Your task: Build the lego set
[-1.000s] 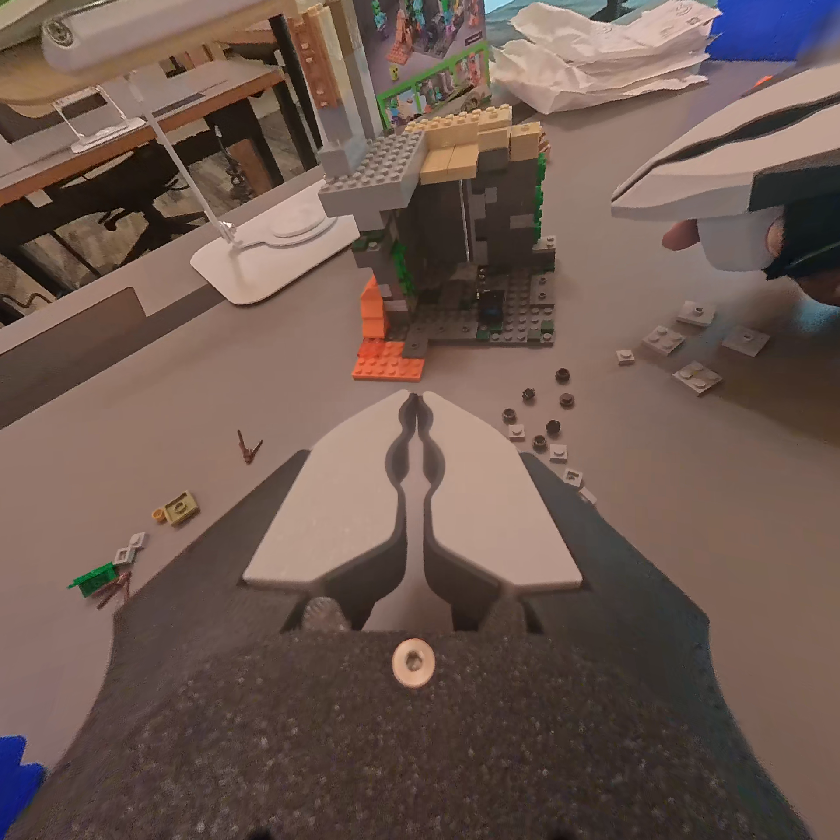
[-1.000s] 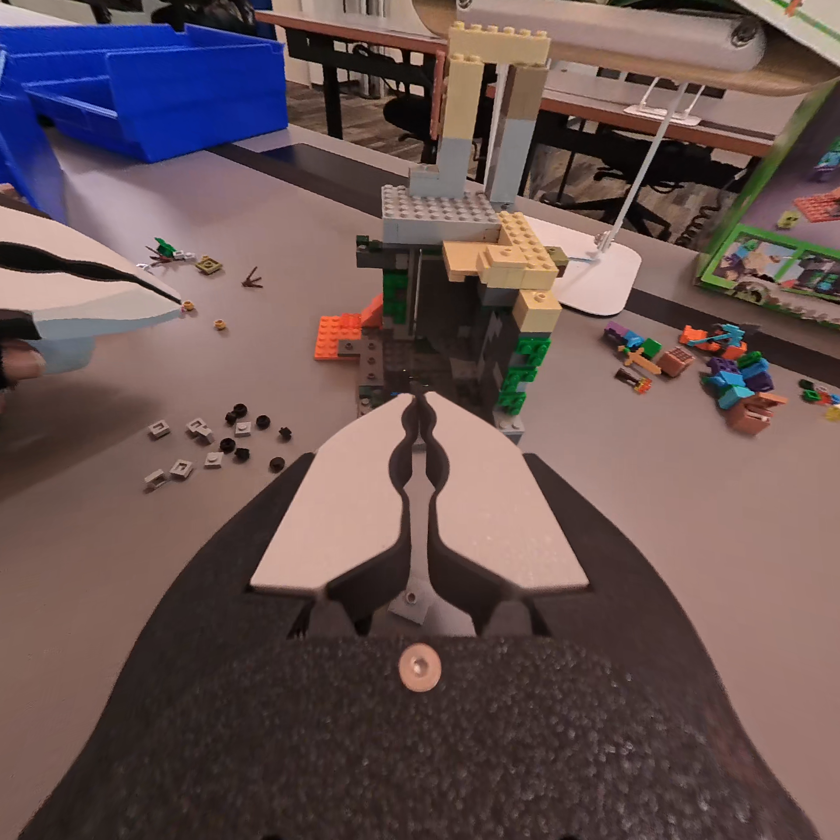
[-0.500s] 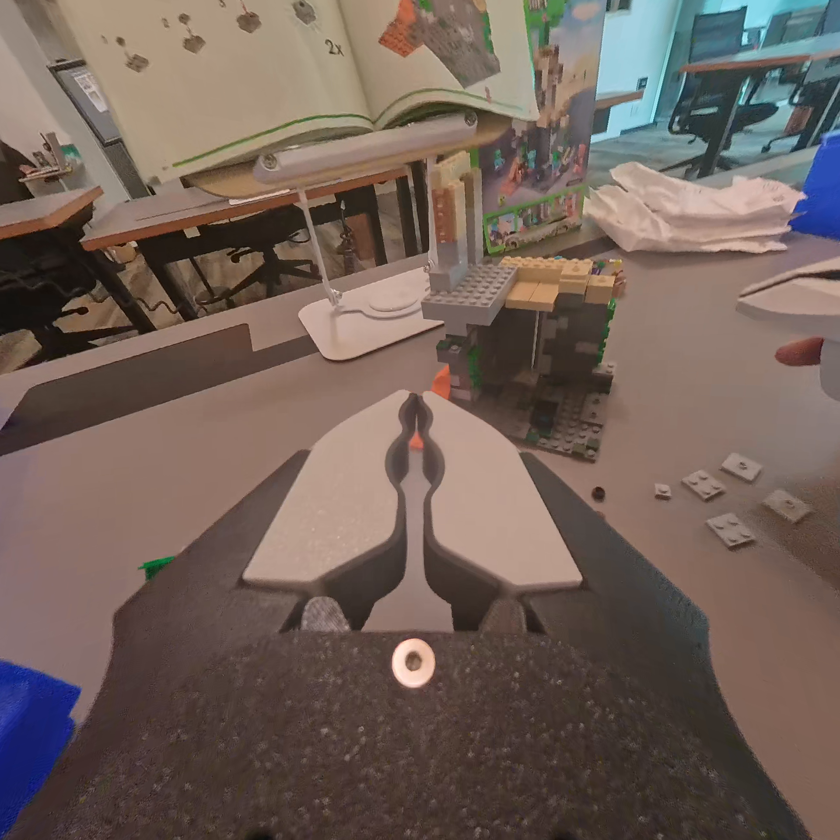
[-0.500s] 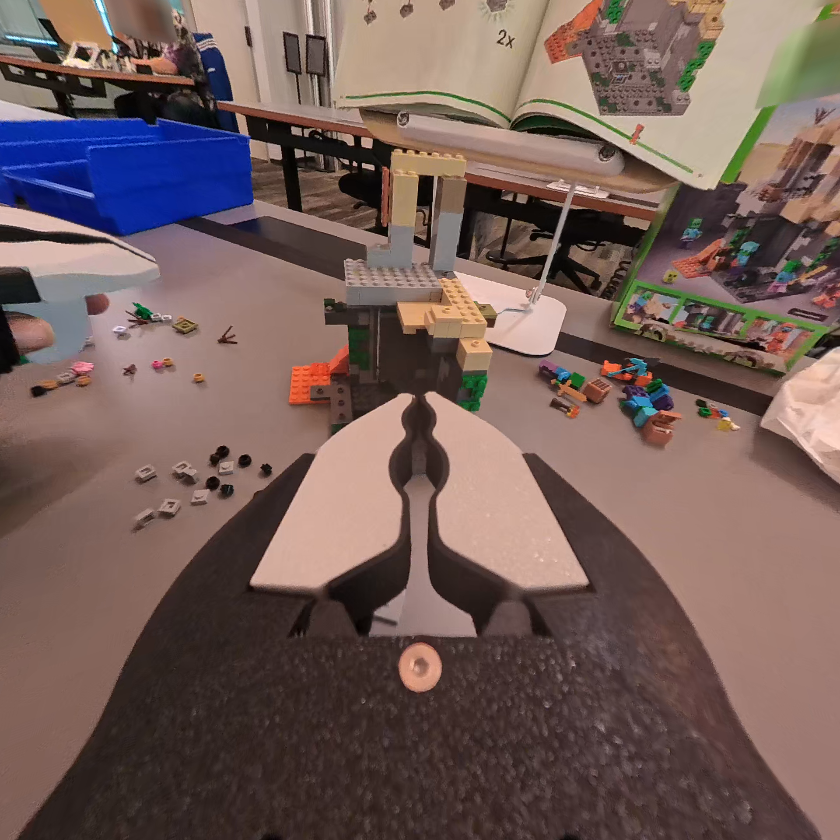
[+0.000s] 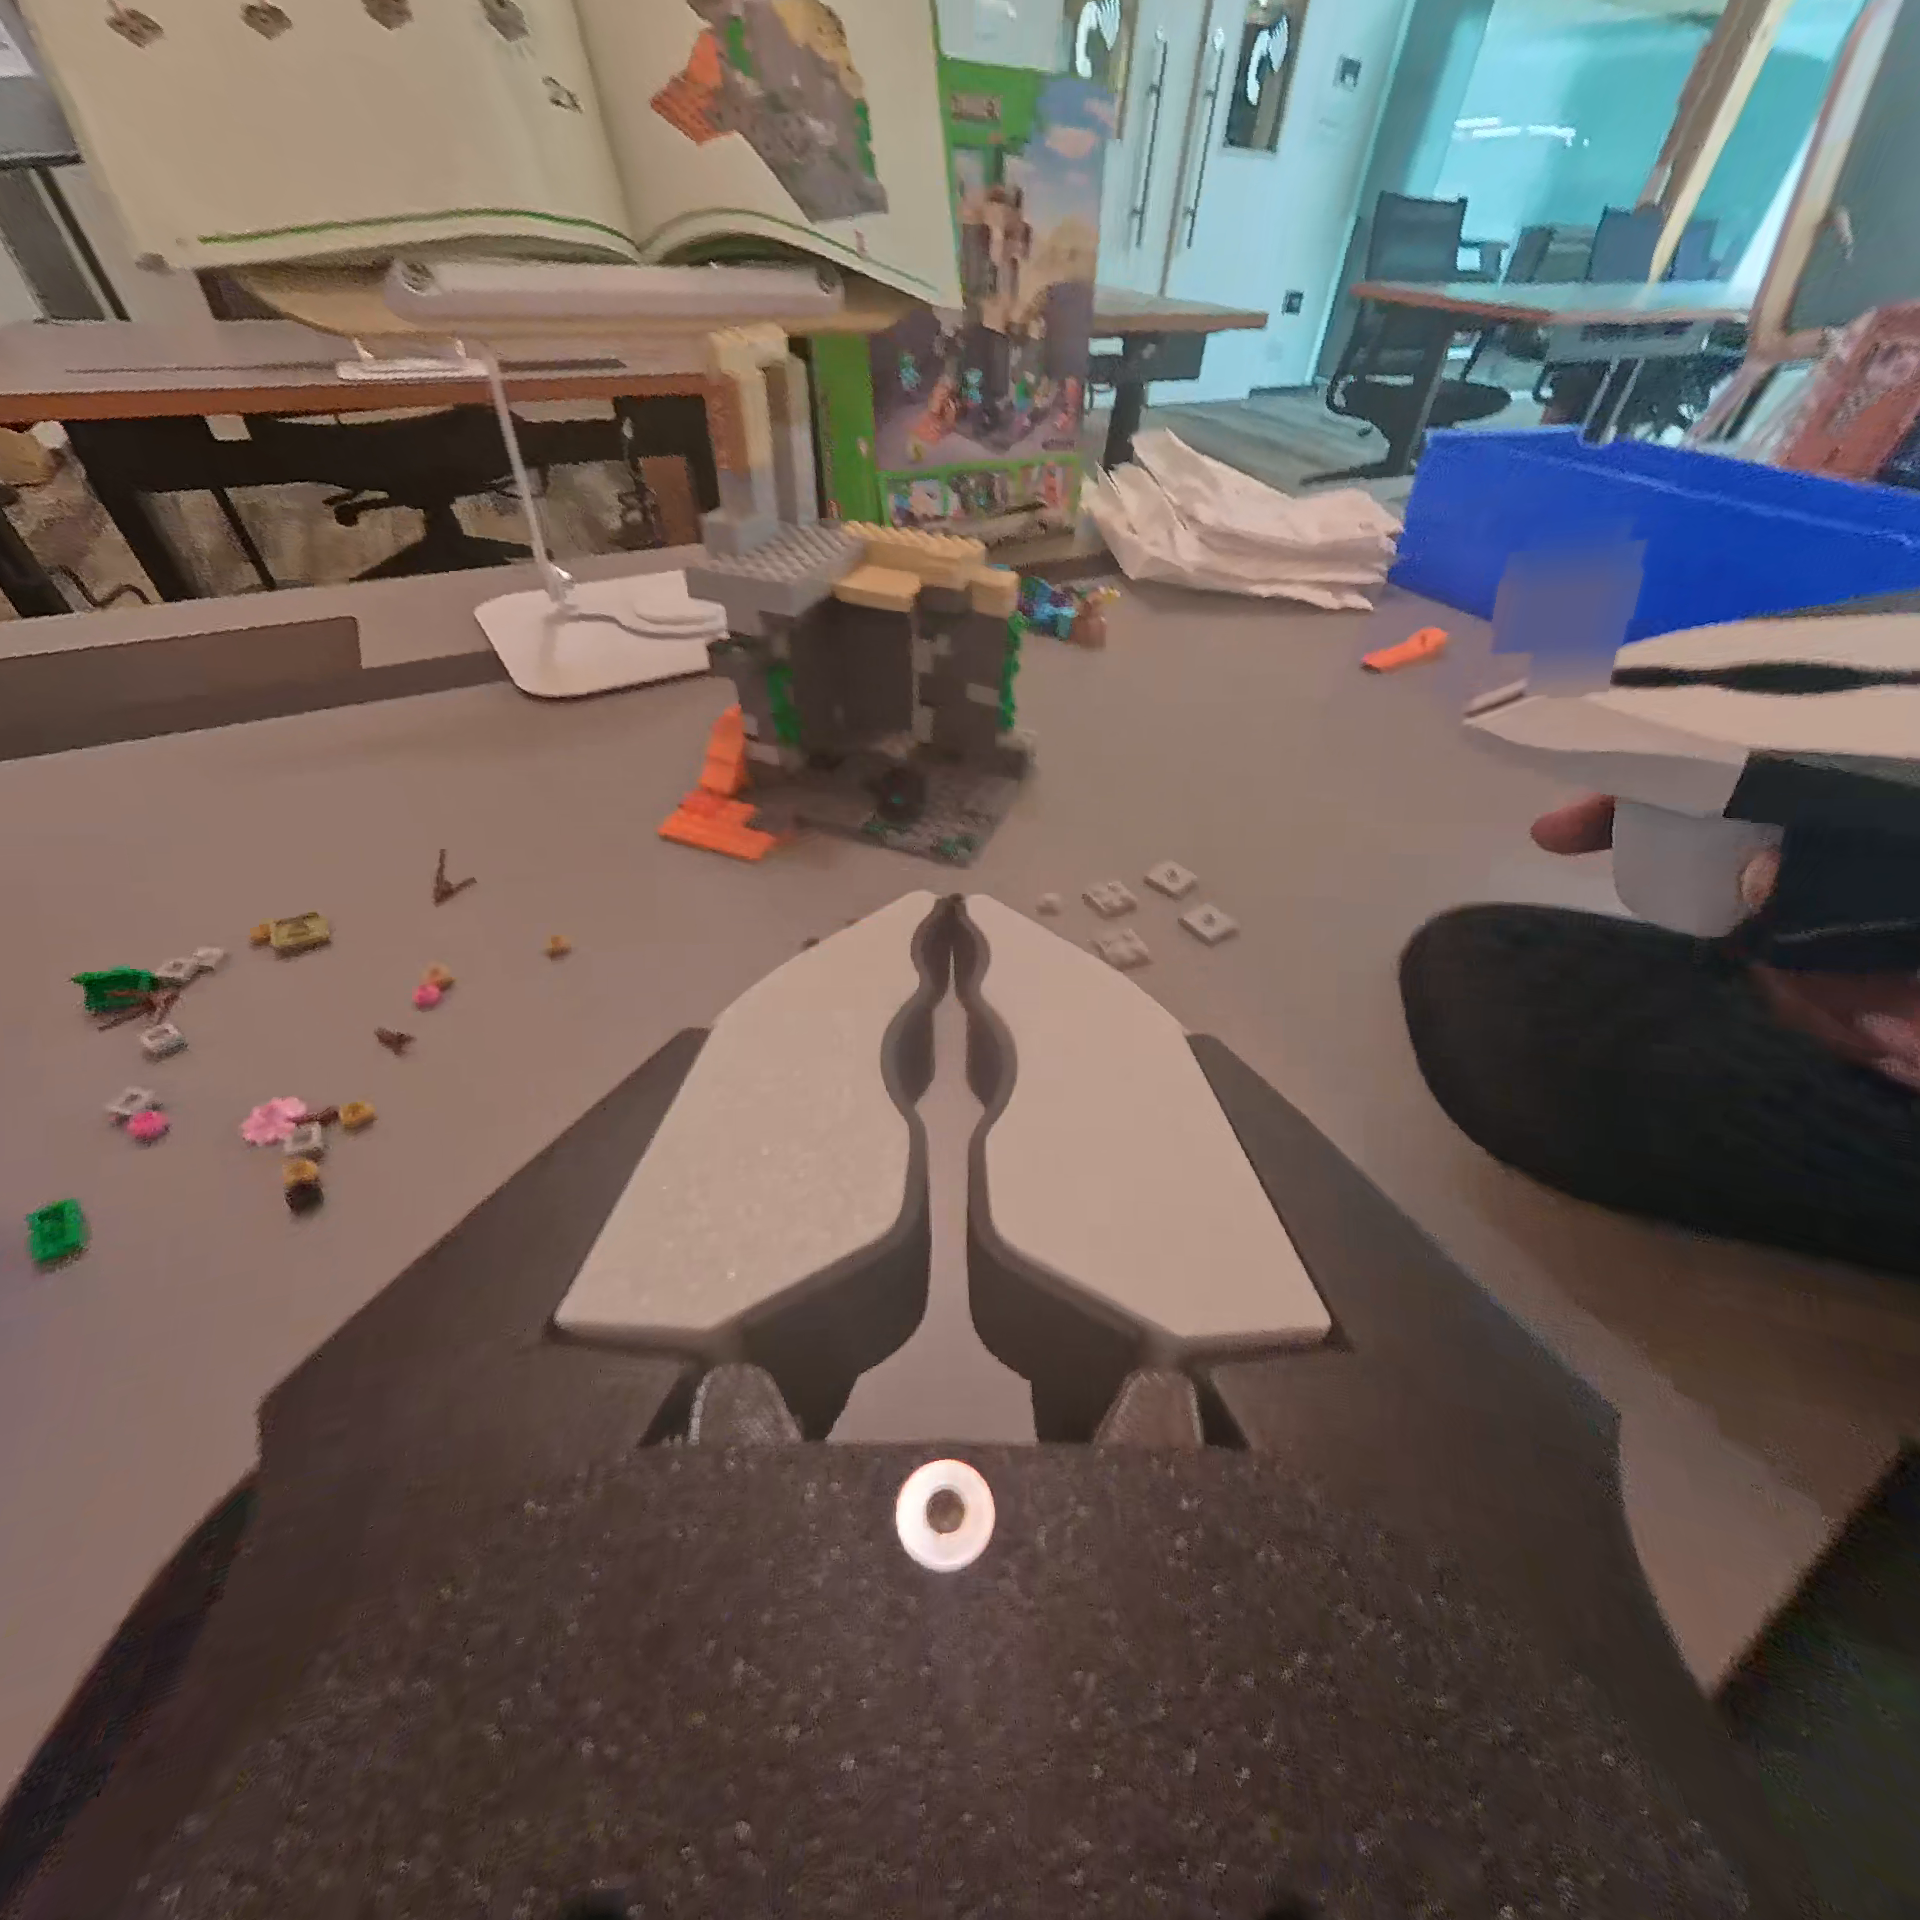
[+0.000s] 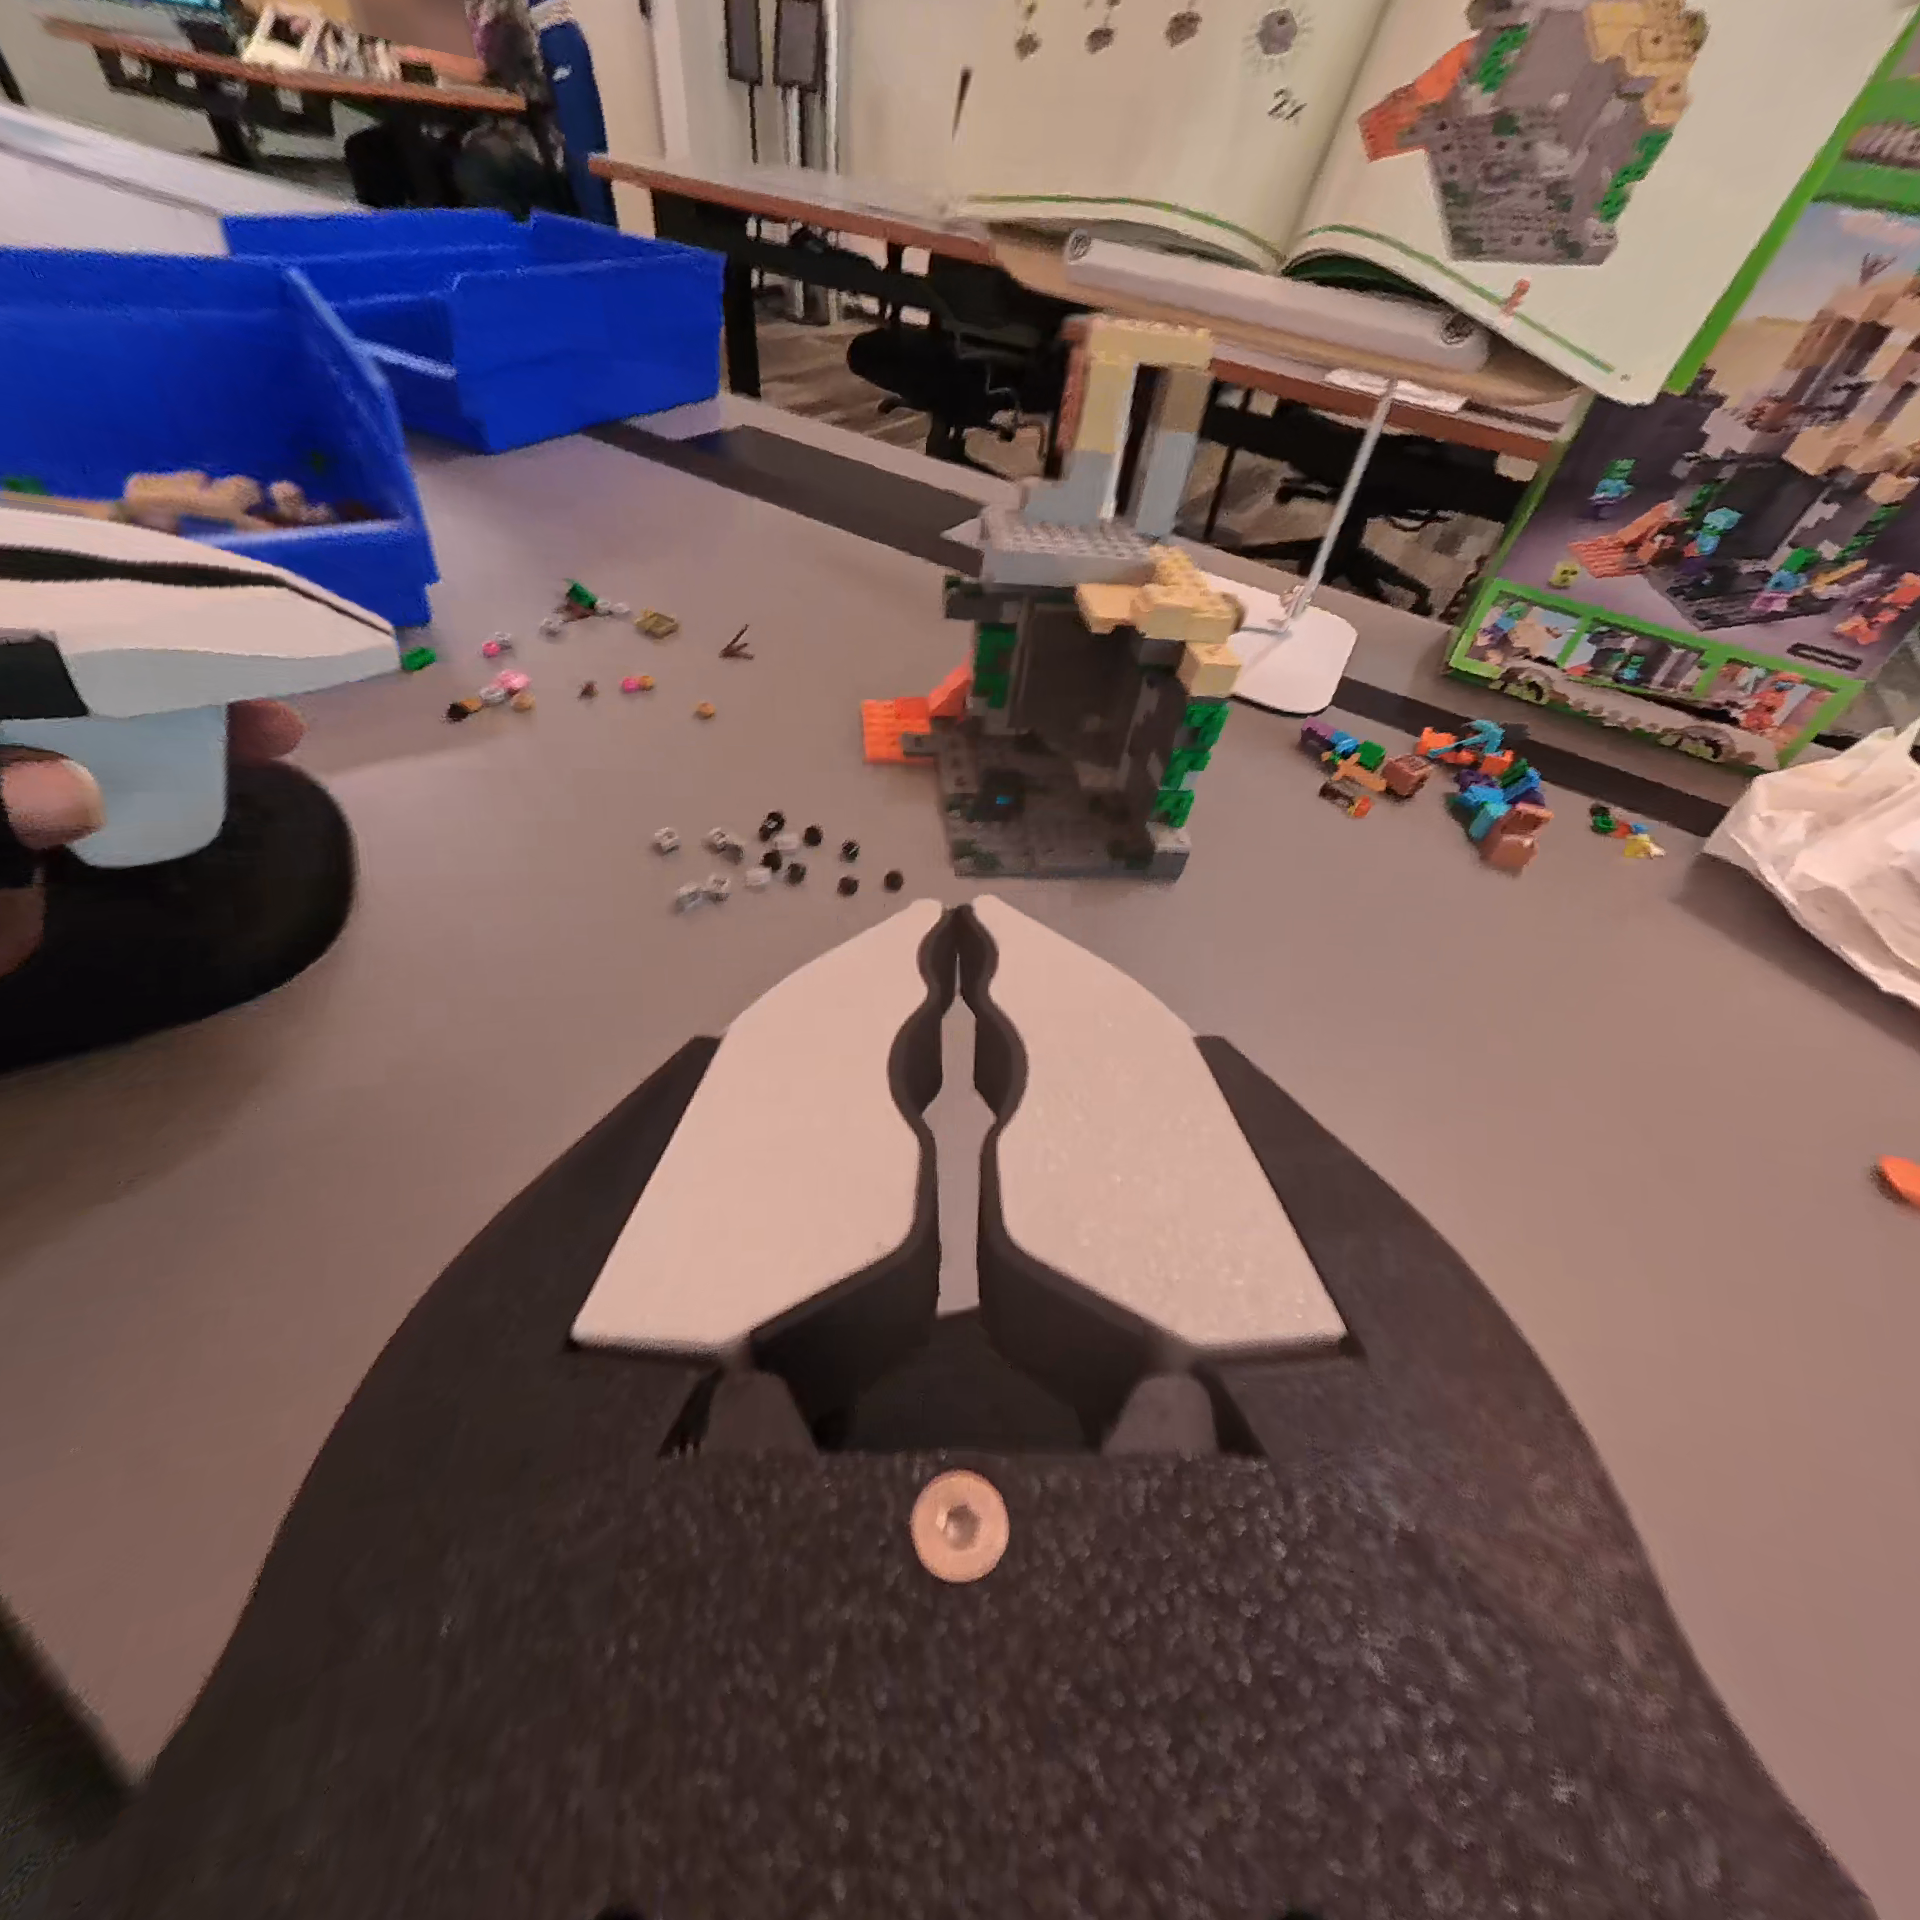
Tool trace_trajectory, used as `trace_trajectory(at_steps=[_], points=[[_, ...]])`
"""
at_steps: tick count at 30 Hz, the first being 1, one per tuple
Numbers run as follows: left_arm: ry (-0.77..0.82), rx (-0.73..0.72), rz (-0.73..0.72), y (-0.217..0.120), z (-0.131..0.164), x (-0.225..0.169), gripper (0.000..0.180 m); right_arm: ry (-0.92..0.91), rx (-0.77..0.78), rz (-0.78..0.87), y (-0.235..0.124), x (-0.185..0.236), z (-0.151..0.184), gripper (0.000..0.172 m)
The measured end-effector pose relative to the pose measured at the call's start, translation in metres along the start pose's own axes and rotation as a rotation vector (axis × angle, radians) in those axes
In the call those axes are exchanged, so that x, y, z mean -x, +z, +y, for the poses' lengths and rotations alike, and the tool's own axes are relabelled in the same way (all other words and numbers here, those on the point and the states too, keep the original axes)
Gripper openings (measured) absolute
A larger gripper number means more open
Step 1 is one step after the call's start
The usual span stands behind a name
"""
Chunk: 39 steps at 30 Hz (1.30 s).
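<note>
Both claws have drawn back from the brick tower on the grey desk, which now stands farther off. Behind the tower an open instruction booklet and printed box bear writing. Black studs lie left of the tower. The left claw and right claw are each pressed together, bare.
</note>
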State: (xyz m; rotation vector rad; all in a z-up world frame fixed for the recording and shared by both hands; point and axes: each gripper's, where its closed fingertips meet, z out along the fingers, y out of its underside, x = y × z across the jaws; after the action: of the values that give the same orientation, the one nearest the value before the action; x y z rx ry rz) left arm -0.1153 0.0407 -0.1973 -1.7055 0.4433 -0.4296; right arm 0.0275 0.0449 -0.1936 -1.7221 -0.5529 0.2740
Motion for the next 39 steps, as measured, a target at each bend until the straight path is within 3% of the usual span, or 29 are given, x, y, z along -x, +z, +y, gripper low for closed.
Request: trace_trajectory(at_steps=[7, 19, 39], points=[[0.049, 0.062, 0.038, -0.004, 0.020, -0.025, 0.000, 0.066, 0.035, 0.002, -0.020, 0.028, 0.019, 0.000], [0.032, 0.113, 0.051, 0.012, 0.043, -0.028, 0.000, 0.093, 0.074, 0.046, -0.007, 0.028, 0.035, 0.000], [0.076, 0.069, 0.115, 0.022, 0.024, -0.038, 0.000, 0.124, 0.036, 0.169, -0.025, 0.005, 0.024, 0.000]])
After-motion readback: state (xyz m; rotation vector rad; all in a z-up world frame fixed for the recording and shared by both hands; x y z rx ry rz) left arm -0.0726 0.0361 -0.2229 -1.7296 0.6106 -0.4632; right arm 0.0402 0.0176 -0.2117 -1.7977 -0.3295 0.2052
